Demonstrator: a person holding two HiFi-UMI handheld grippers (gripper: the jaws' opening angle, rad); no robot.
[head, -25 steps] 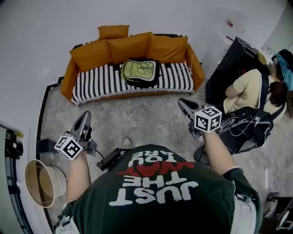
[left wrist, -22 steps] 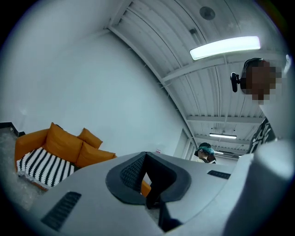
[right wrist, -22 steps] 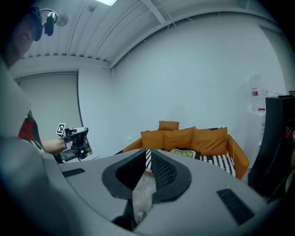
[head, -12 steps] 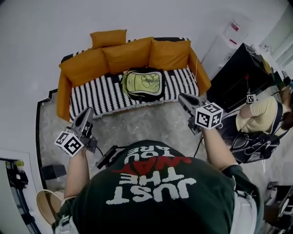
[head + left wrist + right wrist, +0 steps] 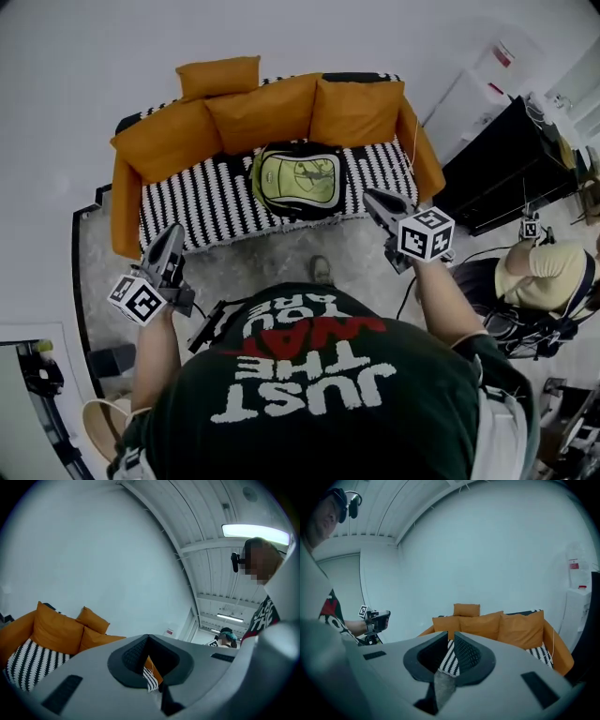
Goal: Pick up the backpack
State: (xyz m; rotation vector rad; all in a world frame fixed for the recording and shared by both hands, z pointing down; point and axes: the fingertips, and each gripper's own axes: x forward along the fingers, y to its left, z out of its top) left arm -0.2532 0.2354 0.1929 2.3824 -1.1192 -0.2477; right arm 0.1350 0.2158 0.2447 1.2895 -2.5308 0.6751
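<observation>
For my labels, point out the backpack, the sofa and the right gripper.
backpack (image 5: 300,180), head view, green front panel
sofa (image 5: 192,202), head view, striped seat
right gripper (image 5: 372,198), head view, between its fingertips

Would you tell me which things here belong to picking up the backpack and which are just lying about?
For the job: backpack, left gripper, right gripper.
Lying about: sofa beneath it, orange cushions, black cabinet, round basket, seated person.

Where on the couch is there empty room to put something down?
The striped seat between the backpack and the left armrest is bare. A narrower strip lies right of the backpack. The back is crowded with orange cushions.
</observation>
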